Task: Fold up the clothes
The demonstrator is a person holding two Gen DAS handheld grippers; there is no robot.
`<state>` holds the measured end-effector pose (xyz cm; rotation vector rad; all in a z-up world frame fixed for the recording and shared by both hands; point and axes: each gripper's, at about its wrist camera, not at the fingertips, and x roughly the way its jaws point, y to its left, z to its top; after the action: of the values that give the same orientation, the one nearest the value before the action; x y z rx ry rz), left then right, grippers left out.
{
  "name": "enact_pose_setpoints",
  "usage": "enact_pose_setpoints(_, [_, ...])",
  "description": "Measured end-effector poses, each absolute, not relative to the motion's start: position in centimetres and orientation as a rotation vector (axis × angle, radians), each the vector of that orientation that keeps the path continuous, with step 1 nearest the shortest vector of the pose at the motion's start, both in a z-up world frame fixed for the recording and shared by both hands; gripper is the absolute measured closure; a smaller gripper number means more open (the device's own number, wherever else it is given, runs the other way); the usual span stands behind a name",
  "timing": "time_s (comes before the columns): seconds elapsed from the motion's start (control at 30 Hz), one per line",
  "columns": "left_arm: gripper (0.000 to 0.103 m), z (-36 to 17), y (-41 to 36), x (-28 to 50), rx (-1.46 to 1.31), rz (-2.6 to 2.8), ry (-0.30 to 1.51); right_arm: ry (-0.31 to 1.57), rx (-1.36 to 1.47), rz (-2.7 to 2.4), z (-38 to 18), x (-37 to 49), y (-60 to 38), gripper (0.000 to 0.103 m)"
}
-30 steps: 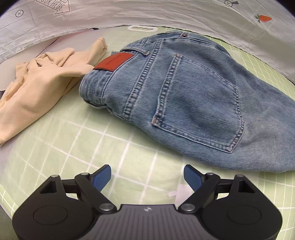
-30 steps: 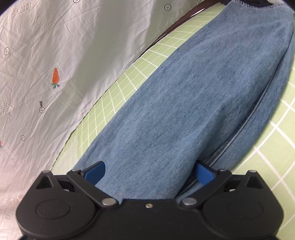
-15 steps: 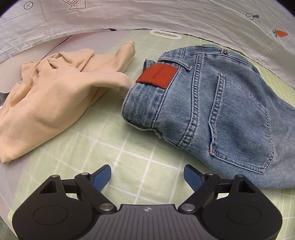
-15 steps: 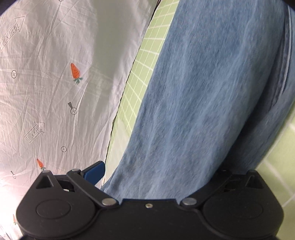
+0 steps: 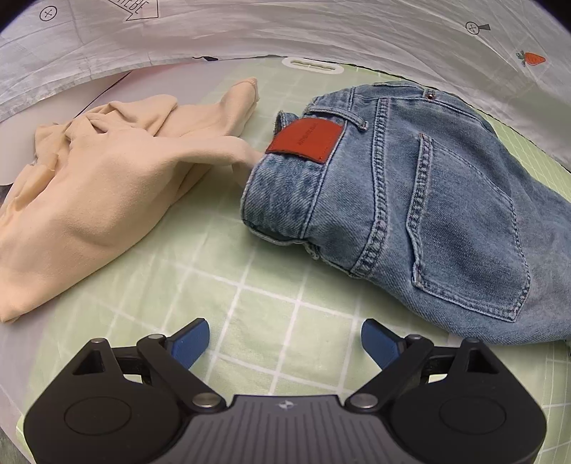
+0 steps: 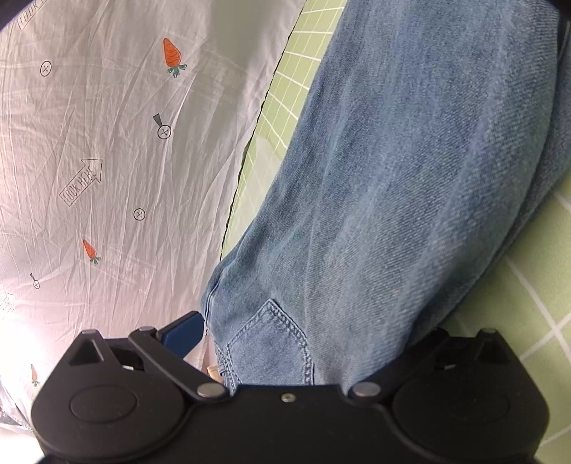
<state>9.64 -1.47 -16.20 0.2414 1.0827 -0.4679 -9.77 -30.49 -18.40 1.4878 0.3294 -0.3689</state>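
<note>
Here, left gripper [image 5: 284, 344] spread wide, nothing btw fingers, hovering over green grid mat [image 5: 249, 307]. Right gripper [image 6: 303, 342]: denim fills gap btw fingers, right finger hidden, cannot tell if clamped. Jeans [image 5: 421, 200] lie on mat, waistband touching beige garment [image 5: 92, 192]. Beyond, white carrot-print sheet [image 5: 321, 32].

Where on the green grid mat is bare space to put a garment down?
Bare green grid mat lies between the open left tool, the crumpled beige garment and the blue denim jeans. It is crowded by the waistband, where beige cloth touches the jeans.
</note>
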Motion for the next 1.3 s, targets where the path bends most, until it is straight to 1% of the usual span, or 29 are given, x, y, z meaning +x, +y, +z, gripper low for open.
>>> enact_pose_setpoints(0.33, [0.004, -16.6, -1.0, 8.8, 0.258, -0.472, 1.079, 0.305, 1.54, -0.36, -18.7, -11.6, -29.0, 0.0])
enact_pose_setpoints(0.47, [0.001, -16.8, -1.1, 8.5, 0.265, -0.457, 1.077, 0.34, 1.555, -0.365, -19.0, -12.0, -28.9, 0.0])
enact_pose_setpoints(0.73, [0.0, -17.0, -1.2, 7.9, 0.261, -0.421, 1.05, 0.402, 1.494, -0.412, -17.7, -14.4, -28.5, 0.0])
enact_pose_setpoints(0.9, [0.0, -17.0, -1.3, 7.6, 0.245, -0.399, 1.034, 0.483, 1.29, -0.584, -15.2, -16.5, -29.1, 0.0])
enact_pose_setpoints(1.0, [0.0, -17.0, -1.4, 7.6, 0.235, -0.382, 1.042, 0.608, 1.045, -0.751, -14.2, -17.3, -29.5, 0.0])
enact_pose_setpoints(1.1, [0.0, -16.8, -1.5, 7.8, 0.2, -0.365, 1.059, 0.724, 0.839, -0.869, -14.4, -19.2, -29.7, 0.0])
enact_pose_setpoints(1.17, [0.0, -16.4, -1.1, 8.1, 0.113, -0.38, 1.074, 0.777, 0.779, -0.914, -14.7, -20.2, -30.2, 0.0])
enact_pose_setpoints(1.3, [0.0, -15.6, 0.0, 8.6, -0.16, -0.449, 1.1, 0.82, 0.735, -0.95, -15.4, -20.5, -32.1, 0.0])
